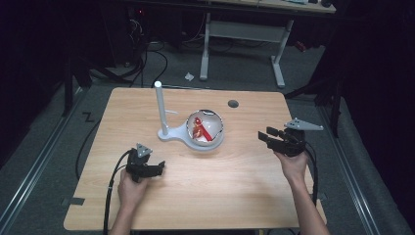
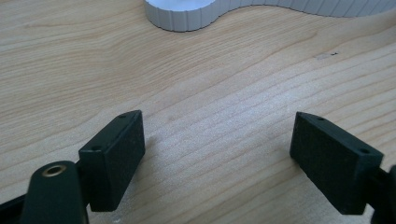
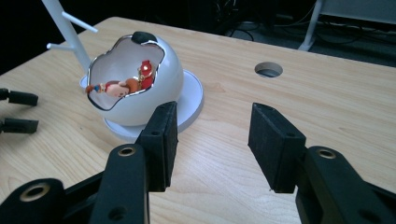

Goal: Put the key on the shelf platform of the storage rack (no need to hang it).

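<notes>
The right gripper (image 3: pixel 212 140) stood with jaws apart and empty, facing a white eggshell-shaped bowl (image 3: pixel 159 84) holding a small red-and-orange figurine (image 3: pixel 122 85) on its white base.

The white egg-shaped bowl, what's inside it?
Inside the white egg-shaped bowl lies a small red and orange toy figure. The shell's front wall covers the bowl's bottom, so anything lying there can't be seen.

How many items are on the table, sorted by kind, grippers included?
White stand with post: 1
White egg-shaped bowl: 1
Red-and-orange figurine inside the bowl: 1
Grippers: 2, left gripper and right gripper, both open and holding nothing
Total: 5
</notes>
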The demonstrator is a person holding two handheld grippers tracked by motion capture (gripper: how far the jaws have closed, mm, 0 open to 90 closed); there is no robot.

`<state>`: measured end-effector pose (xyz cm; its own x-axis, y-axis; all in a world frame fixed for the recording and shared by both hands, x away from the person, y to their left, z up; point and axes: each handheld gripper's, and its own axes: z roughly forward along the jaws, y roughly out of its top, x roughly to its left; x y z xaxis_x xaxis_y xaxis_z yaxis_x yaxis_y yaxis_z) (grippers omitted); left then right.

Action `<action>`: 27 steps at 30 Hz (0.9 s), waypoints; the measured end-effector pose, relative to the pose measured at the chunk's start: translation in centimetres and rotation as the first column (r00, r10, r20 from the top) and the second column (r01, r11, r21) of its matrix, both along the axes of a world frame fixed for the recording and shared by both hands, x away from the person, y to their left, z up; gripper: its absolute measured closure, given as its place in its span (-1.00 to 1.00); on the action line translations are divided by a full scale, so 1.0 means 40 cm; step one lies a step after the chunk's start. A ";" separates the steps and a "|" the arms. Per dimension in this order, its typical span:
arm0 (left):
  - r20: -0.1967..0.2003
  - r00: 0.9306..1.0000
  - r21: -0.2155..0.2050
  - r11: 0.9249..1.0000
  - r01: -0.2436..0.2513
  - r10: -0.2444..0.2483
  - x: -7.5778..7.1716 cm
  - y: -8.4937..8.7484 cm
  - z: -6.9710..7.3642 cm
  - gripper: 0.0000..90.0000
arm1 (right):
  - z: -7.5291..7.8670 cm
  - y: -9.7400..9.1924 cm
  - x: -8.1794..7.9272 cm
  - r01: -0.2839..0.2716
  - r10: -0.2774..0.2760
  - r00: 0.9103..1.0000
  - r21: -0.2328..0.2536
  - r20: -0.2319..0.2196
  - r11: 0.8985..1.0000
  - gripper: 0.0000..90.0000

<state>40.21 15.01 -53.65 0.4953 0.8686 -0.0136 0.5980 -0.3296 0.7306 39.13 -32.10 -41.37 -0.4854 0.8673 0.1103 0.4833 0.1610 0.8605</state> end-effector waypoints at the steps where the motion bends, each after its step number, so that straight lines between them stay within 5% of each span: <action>1: 0.000 1.000 0.000 1.000 0.000 0.000 0.000 0.000 0.000 -0.59 | 0.001 0.002 -0.002 -0.001 0.001 1.000 -0.005 -0.003 1.000 0.17; 6: 0.001 1.000 -0.001 1.000 0.000 0.000 0.000 0.000 0.000 -0.59 | -0.003 0.005 -0.013 -0.008 0.008 1.000 0.002 0.013 1.000 0.17; 27: 0.000 1.000 0.000 1.000 0.001 -0.001 0.000 0.000 0.000 -0.59 | -0.090 0.038 -0.048 -0.023 0.024 0.999 0.022 -0.047 1.000 0.17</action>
<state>40.21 15.03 -53.65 0.4966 0.8679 -0.0134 0.5974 -0.3305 0.7307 37.20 -30.57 -44.98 -0.4991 0.8531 0.1522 0.5198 0.1542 0.8402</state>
